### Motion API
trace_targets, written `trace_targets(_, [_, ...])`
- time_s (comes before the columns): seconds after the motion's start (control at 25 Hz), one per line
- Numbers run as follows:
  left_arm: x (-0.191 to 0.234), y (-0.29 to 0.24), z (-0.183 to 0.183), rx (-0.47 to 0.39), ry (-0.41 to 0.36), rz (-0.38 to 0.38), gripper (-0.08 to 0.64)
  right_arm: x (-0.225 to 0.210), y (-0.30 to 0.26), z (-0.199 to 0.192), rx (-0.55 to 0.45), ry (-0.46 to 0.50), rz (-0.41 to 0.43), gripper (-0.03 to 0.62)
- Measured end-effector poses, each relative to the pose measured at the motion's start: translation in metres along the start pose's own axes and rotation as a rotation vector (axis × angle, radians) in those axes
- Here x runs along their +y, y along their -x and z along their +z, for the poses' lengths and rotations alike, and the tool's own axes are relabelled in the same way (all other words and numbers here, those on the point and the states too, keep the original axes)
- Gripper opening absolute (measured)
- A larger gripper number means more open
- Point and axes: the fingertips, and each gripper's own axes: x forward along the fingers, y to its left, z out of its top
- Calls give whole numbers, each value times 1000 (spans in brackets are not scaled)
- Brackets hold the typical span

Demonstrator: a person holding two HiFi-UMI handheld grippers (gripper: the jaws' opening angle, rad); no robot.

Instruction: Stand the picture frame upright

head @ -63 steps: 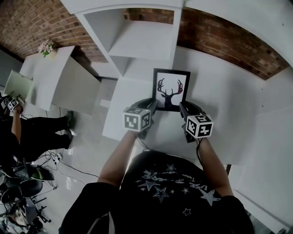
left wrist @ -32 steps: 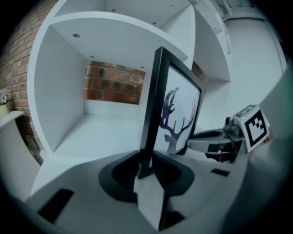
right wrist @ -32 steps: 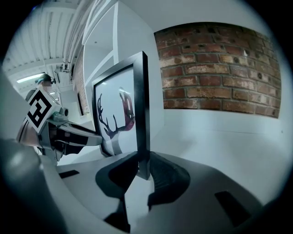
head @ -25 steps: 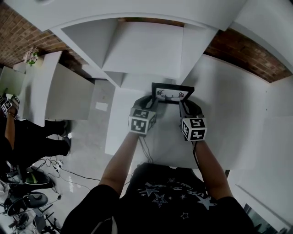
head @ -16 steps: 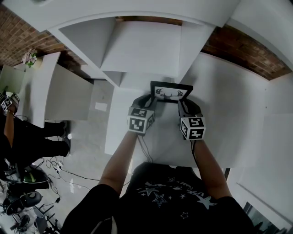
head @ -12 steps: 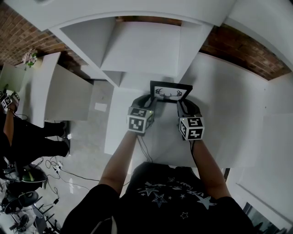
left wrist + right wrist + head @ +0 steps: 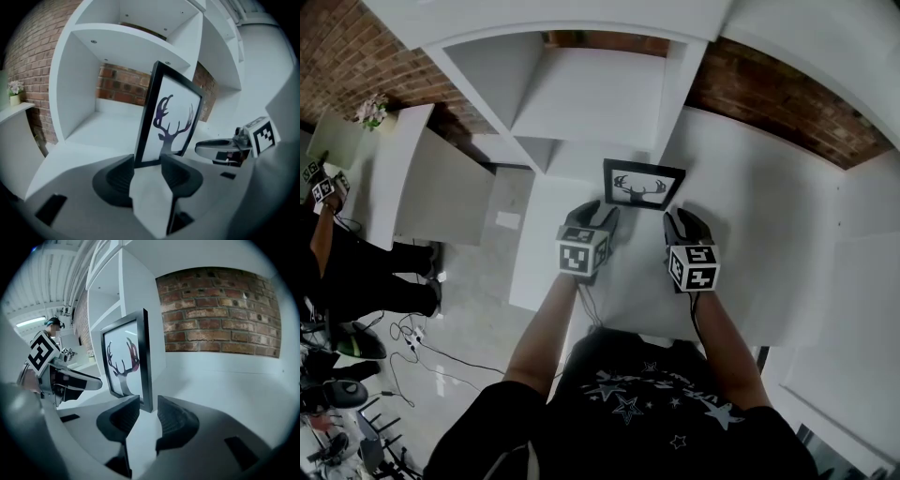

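Note:
The black picture frame (image 7: pixel 643 187) with a deer-head print stands upright on the white top (image 7: pixel 750 244), just in front of the shelf unit. My left gripper (image 7: pixel 602 217) is at its lower left corner and my right gripper (image 7: pixel 678 223) at its lower right. Both sets of jaws have just been opening. In the left gripper view the frame (image 7: pixel 169 119) rises just past the left gripper (image 7: pixel 147 161), whose pads stand clear of the corner. In the right gripper view the frame's right edge (image 7: pixel 143 359) stands at the tips of the right gripper (image 7: pixel 149 404), untouched.
White open shelves (image 7: pixel 591 94) rise right behind the frame, with a brick wall (image 7: pixel 787 103) beyond. A white side table (image 7: pixel 412 178) with a small flower pot (image 7: pixel 371 110) stands at the left. A person (image 7: pixel 328 244) stands at the far left. Cables lie on the floor.
Both grippers were shut on the frame's bottom corners; now their jaws stand apart and have drawn back a little. The frame stands by itself.

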Motion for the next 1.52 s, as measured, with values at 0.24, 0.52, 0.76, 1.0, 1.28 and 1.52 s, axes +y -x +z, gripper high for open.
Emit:
trace_targets(0.24, [-19, 19, -5, -41, 4, 48, 168, -8, 27, -3, -10, 6, 34, 110])
trace_targets(0.52, [-51, 59, 5, -136, 54, 109, 167, -10, 55, -3, -43, 34, 94, 110])
trace_targets(0.76, [-83, 82, 4, -183, 62, 141, 167, -11, 79, 0, -81, 40, 154, 110])
trace_targets(1.0, [-122, 96, -12, -197, 69, 166, 167, -19, 111, -2, -111, 35, 202, 110])
trace_targets(1.28, [-172, 105, -36, -216, 76, 185, 167, -42, 152, -18, -109, 39, 236, 109])
trace_targets(1.52, [-214, 122, -51, -247, 91, 205, 167, -40, 192, -30, -130, 97, 301, 98])
